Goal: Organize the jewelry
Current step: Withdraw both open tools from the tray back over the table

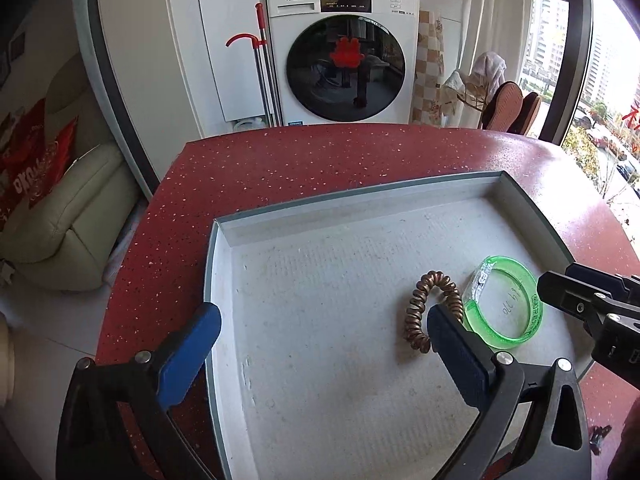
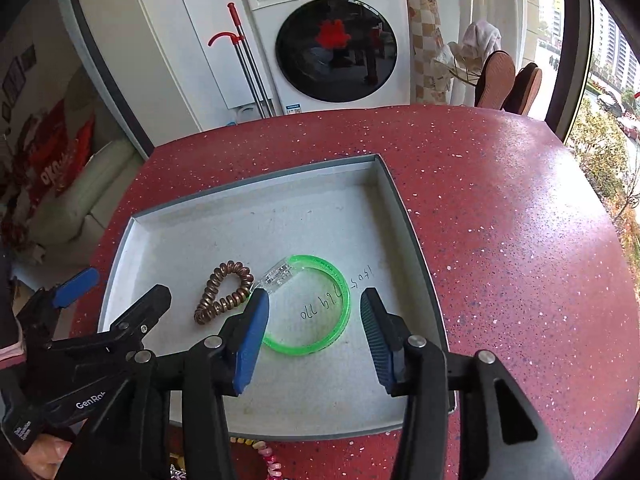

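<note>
A shallow grey tray (image 1: 360, 196) (image 2: 256, 178) lies on the red speckled table. In it lie a brown coiled bracelet (image 1: 418, 312) (image 2: 224, 292) and a clear green bangle (image 1: 528, 280) (image 2: 320, 344), side by side. My left gripper (image 1: 324, 324) is open and empty above the tray's left part, its right finger beside the coiled bracelet. My right gripper (image 2: 314, 320) is open and empty just above the green bangle, fingers on either side of it. It also shows in the left wrist view (image 1: 576, 300) at the right edge.
The red table (image 1: 320, 152) (image 2: 500, 220) ends at a curved far edge. Pink and yellow bead jewelry (image 2: 268, 456) lies on the table by the tray's near edge. A washing machine (image 1: 344, 52), mop and sofa stand beyond the table.
</note>
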`<state>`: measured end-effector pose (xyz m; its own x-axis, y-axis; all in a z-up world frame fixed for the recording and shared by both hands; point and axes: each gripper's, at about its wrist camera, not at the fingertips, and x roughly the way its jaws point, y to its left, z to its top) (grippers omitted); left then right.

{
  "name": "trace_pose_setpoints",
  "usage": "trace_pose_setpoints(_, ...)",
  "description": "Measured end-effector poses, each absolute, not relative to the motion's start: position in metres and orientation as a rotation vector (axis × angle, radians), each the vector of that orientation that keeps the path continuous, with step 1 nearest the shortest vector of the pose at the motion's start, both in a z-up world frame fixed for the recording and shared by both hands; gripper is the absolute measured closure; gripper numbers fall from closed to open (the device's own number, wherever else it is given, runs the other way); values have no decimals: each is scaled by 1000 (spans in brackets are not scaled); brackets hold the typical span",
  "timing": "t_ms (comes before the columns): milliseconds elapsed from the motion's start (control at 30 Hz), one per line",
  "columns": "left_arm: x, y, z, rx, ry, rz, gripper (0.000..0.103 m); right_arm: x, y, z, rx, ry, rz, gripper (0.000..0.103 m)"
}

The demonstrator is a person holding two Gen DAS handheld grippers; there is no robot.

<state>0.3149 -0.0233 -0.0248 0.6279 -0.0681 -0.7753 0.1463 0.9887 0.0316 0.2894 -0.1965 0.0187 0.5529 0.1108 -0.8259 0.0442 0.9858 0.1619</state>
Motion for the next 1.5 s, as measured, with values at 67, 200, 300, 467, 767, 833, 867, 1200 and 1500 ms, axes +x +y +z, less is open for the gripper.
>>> trace_pose_setpoints(67,310,-19,-19,75,877,-127,0,284,-197,25,181,970,48,36)
trace_pose_setpoints(200,296,-8,-8,31,878,-149,0,267,-195,38,217,931,76,20)
trace_pose_setpoints(300,282,-3,-1,20,880,-166,0,252,-195,50,240,888,84,19)
trace_pose_setpoints(467,251,2,10,19,861,-197,0,226,-197,67,262,815,89,0)
trace_pose_setpoints(767,193,12,17,96,782,-192,0,187,-208,90,285,819,108,0)
trace_pose_setpoints(833,182,15,12,110,786,-209,0,174,-208,89,276,826,107,0)
trace_pose_setpoints(867,178,15,9,118,794,-228,0,169,-209,87,274,832,106,0)
trace_pose_setpoints(1200,145,13,-31,192,873,-305,0,121,-232,37,268,966,30,0)
trace_pose_setpoints(1500,128,9,-42,166,917,-278,0,98,-245,3,202,1032,-36,0)
